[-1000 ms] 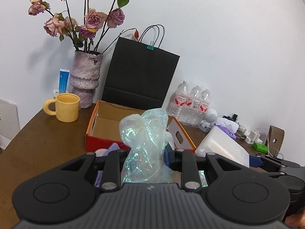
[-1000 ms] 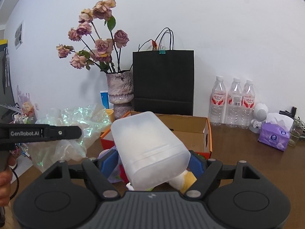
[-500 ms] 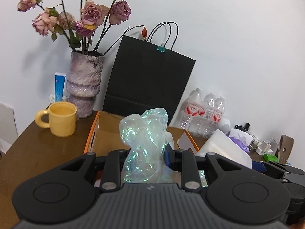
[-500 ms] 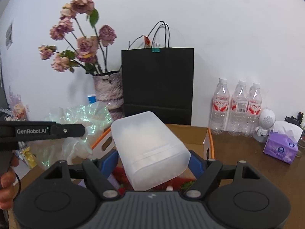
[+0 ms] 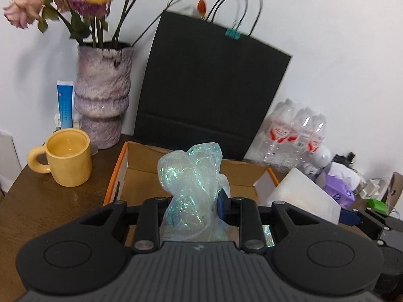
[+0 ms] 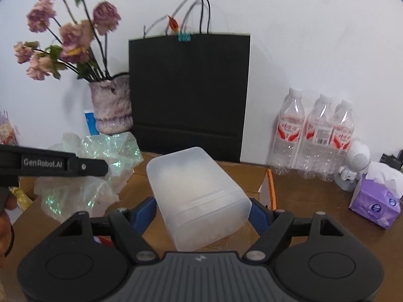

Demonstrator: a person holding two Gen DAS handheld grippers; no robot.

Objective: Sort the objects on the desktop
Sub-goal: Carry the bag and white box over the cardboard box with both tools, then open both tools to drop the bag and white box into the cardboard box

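The left claw [image 5: 195, 201] is pinched on a crumpled piece of iridescent cellophane [image 5: 191, 176], which bunches up between its narrow-set jaws and rises above them. The right claw [image 6: 201, 209] is clamped, jaws wide, on the sides of a frosted plastic container [image 6: 196, 191] that tilts up and away from the camera. Both held things hang over an open cardboard box [image 5: 141, 176] with orange edges, which sits on a dark wooden counter [image 5: 37, 201].

To the left of the box stands a yellow mug [image 5: 66, 157]. Behind the mug is a mottled purple vase [image 5: 103, 100] of dried pink roses, with a blue tube [image 5: 65, 105] upright beside it. A black paper bag [image 6: 189, 93] leans on the white wall behind the box. To the right are three water bottles [image 6: 317, 136], a small white round gadget [image 6: 355, 166] and a purple tissue pack [image 6: 375, 203]. In the right wrist view, the left claw's arm and the person's hand [image 6: 5, 216] show at the left edge.
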